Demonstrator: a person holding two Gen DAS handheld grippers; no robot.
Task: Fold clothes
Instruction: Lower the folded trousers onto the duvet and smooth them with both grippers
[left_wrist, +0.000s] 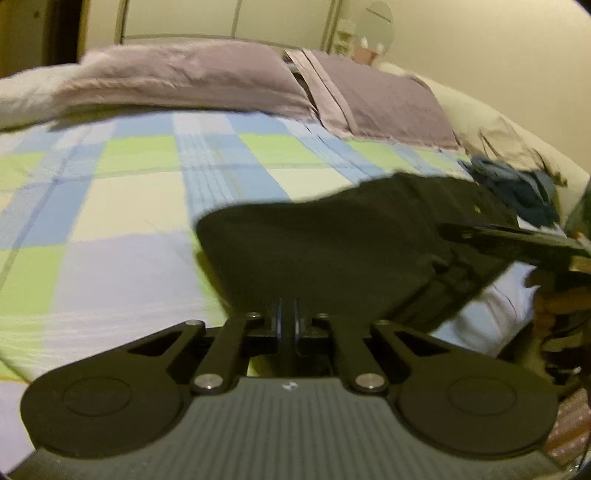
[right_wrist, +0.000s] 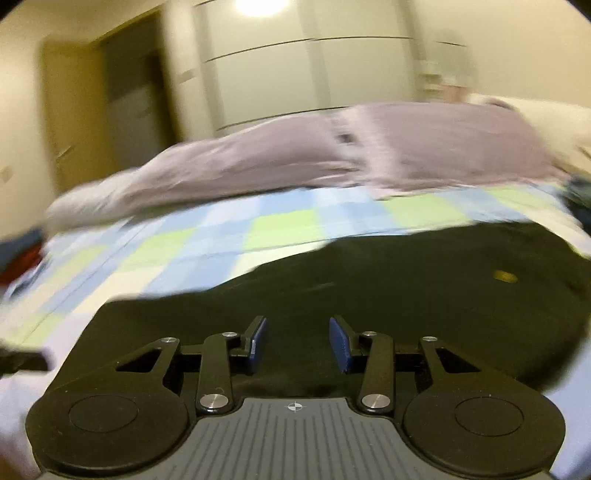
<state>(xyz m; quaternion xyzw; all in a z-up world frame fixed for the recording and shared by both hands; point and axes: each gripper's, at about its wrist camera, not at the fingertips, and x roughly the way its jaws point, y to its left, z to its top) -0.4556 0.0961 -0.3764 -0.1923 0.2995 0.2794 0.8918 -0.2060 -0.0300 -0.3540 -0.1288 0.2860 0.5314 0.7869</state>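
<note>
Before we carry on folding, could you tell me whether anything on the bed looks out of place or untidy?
Yes: a crumpled pile of dark blue clothing lies unfolded at the bed's right edge, beside the purple pillow. The black garment is lifted off the checked bedspread by the shut left claw; the right claw is open.

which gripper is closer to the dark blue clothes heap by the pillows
Right. In the left wrist view the right gripper reaches over the black garment just short of the dark blue heap; the left gripper pinches the garment's near edge, farther back.
</note>
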